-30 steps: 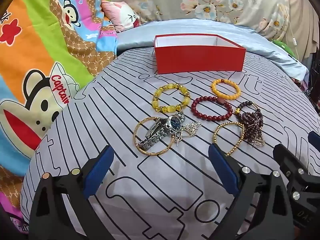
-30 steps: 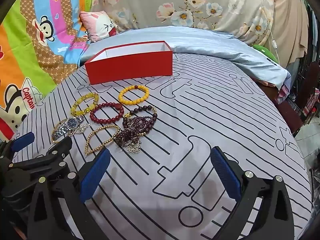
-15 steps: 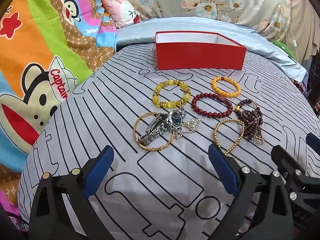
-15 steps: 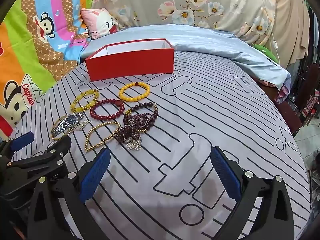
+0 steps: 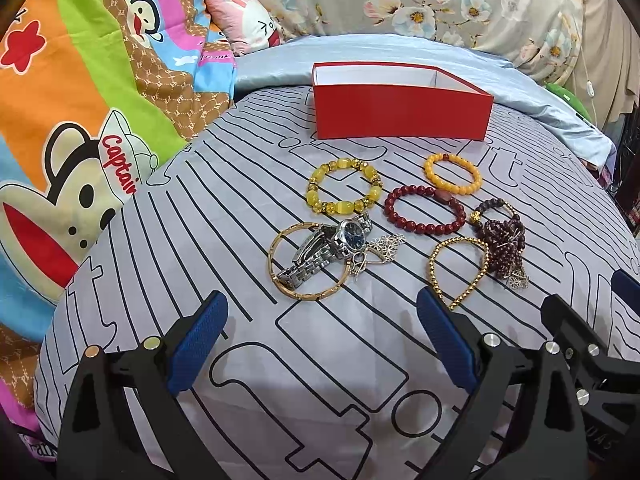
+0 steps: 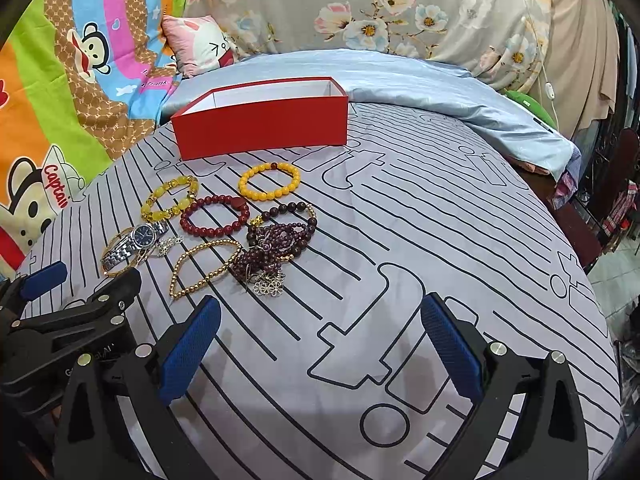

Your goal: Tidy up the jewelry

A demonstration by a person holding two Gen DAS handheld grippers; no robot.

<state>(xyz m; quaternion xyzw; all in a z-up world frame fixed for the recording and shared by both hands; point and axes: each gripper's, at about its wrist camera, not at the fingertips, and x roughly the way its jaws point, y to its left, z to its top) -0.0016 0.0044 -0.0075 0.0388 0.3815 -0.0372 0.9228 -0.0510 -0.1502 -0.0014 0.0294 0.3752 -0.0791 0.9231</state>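
On grey striped bedspread (image 5: 224, 208): open red cardboard box (image 5: 400, 116), silver-link wristwatch (image 5: 332, 248); left gripper (image 5: 320, 332), right gripper (image 6: 320, 332) both spread wide, empty.

Box (image 5: 401, 114) behind bracelets (image 5: 424, 208), watch (image 5: 326, 249) lying across bangle (image 5: 309, 261), left

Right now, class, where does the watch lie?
In the left wrist view the watch lies at the near left of the jewelry group, draped across a gold bangle, just in front of the yellow bracelet and apart from the red box.
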